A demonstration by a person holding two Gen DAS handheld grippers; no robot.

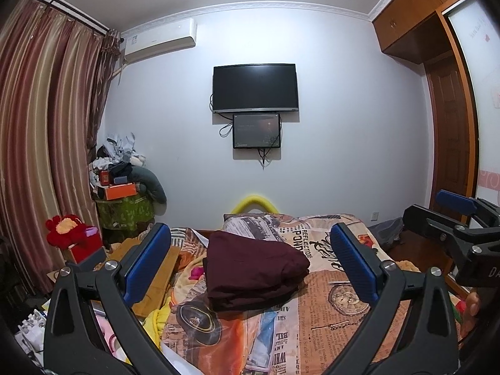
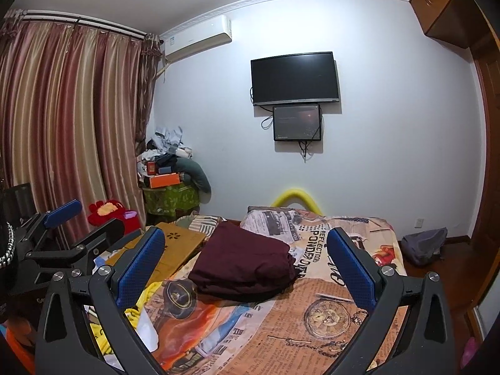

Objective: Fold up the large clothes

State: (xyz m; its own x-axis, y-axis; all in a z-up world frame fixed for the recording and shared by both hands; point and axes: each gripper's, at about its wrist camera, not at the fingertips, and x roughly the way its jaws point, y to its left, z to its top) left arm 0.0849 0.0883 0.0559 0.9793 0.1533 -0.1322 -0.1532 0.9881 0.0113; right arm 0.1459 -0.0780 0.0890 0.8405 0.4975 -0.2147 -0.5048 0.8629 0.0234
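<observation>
Bedspread print reads "PONDER", "REFLECTIONS"; rest blurred. Folded maroon garment mid-bed, bare spread around. Left gripper, right gripper wide open, empty.

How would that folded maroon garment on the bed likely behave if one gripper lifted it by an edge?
The maroon garment is probably floppy: its stacked layers sag and wrinkle at the edges, so lifting one edge would likely undo the fold. It seems unlikely to slide much, since it rests on the rumpled printed bedspread. Both grippers are open, holding nothing.
</observation>
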